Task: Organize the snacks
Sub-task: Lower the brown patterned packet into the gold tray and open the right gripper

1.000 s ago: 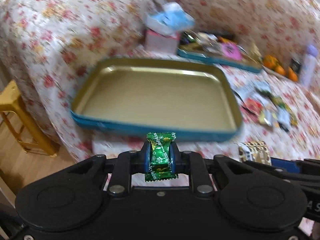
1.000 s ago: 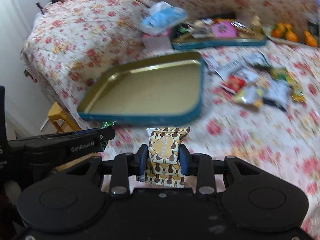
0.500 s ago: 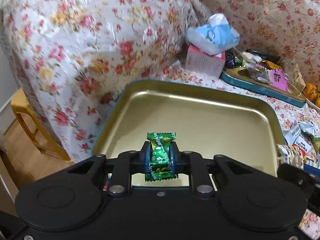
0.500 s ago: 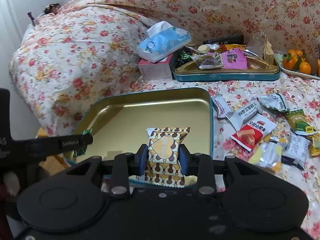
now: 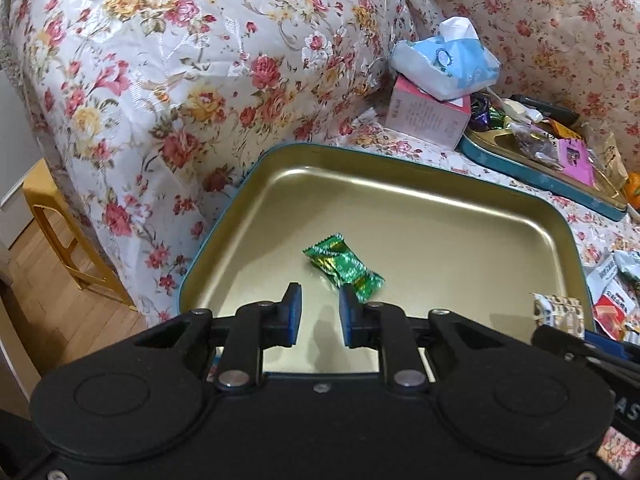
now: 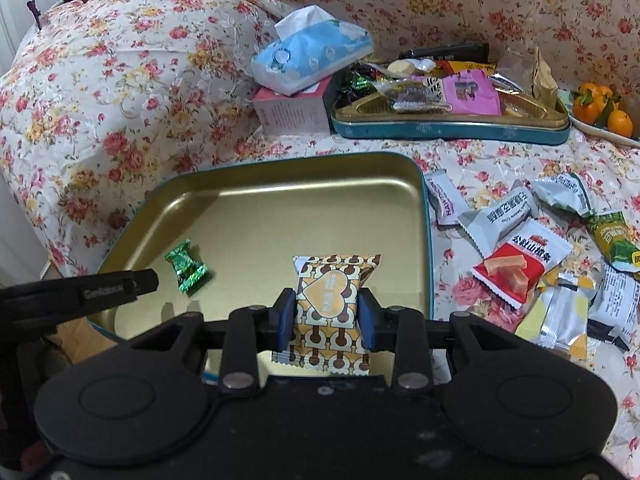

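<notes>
A gold tin tray (image 5: 440, 224) with a blue rim lies on the floral cover. A green foil candy (image 5: 344, 266) lies loose on the tray floor, just ahead of my left gripper (image 5: 318, 300), whose jaws stand apart with nothing between them. In the right wrist view the same candy (image 6: 187, 268) lies at the tray's (image 6: 280, 216) left side. My right gripper (image 6: 326, 304) is shut on a brown-and-cream patterned snack packet (image 6: 334, 280), held upright over the tray's near right part.
Several loose snack packets (image 6: 520, 264) lie on the cover right of the tray. Behind it are a pink box (image 6: 294, 110) with a blue tissue pack, a second tin (image 6: 452, 128) full of snacks, and oranges (image 6: 600, 108). A yellow stool (image 5: 60, 240) stands lower left.
My left gripper moved over the tray and let go of the green candy, which now lies on the tray floor. My right gripper carried its packet forward over the tray.
</notes>
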The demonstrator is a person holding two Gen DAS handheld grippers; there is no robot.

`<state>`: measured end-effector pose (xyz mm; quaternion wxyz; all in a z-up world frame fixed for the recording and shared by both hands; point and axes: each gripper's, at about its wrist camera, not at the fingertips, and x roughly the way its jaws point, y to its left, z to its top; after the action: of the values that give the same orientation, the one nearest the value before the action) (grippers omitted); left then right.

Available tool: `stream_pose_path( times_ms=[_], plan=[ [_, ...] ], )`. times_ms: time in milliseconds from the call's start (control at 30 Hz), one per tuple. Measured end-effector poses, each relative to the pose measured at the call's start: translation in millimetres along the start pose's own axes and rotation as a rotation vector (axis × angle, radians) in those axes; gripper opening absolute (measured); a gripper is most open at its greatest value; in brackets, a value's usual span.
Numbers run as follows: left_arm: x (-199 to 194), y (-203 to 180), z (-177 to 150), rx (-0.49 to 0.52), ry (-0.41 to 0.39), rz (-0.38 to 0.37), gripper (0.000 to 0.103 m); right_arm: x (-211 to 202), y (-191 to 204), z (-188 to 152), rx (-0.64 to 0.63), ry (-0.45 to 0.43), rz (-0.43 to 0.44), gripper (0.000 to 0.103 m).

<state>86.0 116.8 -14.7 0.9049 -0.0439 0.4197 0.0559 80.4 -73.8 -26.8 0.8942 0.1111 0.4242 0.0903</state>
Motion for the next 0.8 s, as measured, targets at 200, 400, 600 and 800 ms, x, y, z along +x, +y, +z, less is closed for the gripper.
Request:
stream_pose_path(
  times_ms=[200,400,600,800],
  plan=[
    [-13,0,-14,0.005,0.000,0.004,0.028,-2,-1,-4,-0.005,-0.009,-0.003,0.036],
    [-27,-8,-24,0.022,-0.014,-0.005,0.028,-22,-11,-12,0.020,-0.054,-0.005,0.038],
    [-45,-31,-35,0.090,-0.049,-0.040,0.031,-62,-37,-36,0.076,-0.158,-0.050,0.054],
    [-55,-64,-51,0.172,-0.042,-0.114,0.032,-101,-65,-60,0.088,-0.255,-0.151,0.072]
  ],
)
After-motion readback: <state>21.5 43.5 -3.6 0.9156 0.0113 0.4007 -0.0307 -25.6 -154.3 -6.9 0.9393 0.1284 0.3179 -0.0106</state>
